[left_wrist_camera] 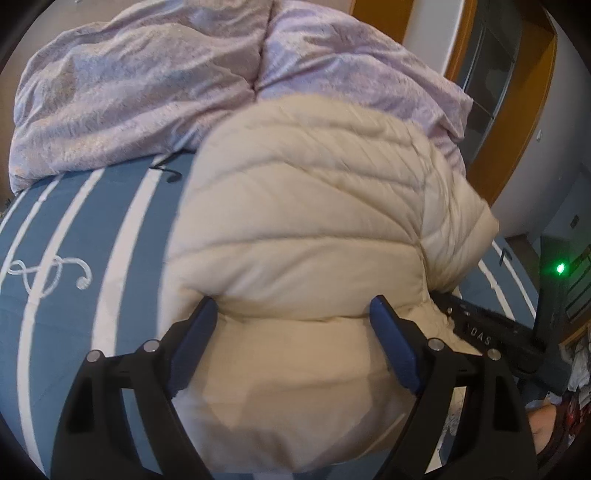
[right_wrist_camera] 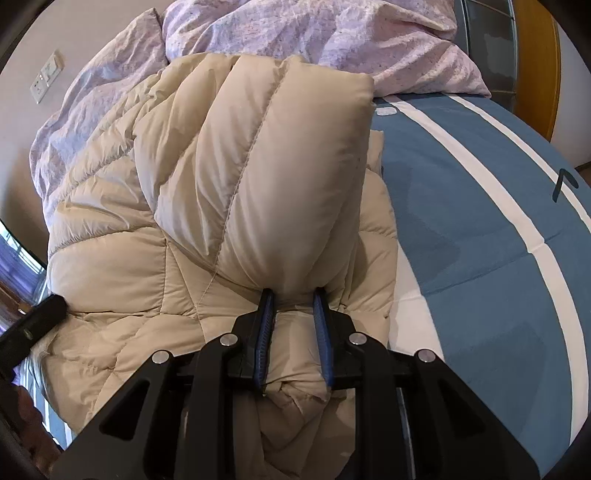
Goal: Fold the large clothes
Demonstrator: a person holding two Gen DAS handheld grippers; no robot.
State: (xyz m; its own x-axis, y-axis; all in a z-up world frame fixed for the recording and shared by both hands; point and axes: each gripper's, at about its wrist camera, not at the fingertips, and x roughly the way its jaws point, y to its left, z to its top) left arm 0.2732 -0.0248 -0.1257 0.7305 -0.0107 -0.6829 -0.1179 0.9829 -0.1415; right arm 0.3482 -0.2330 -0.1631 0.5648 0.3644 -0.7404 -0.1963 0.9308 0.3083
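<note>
A cream quilted puffer jacket (left_wrist_camera: 303, 221) lies bunched on a blue bed cover with white stripes (left_wrist_camera: 74, 236). My left gripper (left_wrist_camera: 293, 314) is open, its blue pads on either side of the jacket's near fold, pressed against it. My right gripper (right_wrist_camera: 293, 299) is shut on a thick puffy fold of the jacket (right_wrist_camera: 266, 177), which stands up from the rest of the garment. The right gripper's black body shows in the left wrist view (left_wrist_camera: 480, 332) at the jacket's right edge. The left gripper's body shows at the left edge of the right wrist view (right_wrist_camera: 33, 325).
A crumpled lilac duvet (left_wrist_camera: 140, 81) is heaped at the far end of the bed, also in the right wrist view (right_wrist_camera: 314, 33). Orange door frame and wall (left_wrist_camera: 532, 92) to the right. Blue striped cover (right_wrist_camera: 480, 221) stretches right of the jacket.
</note>
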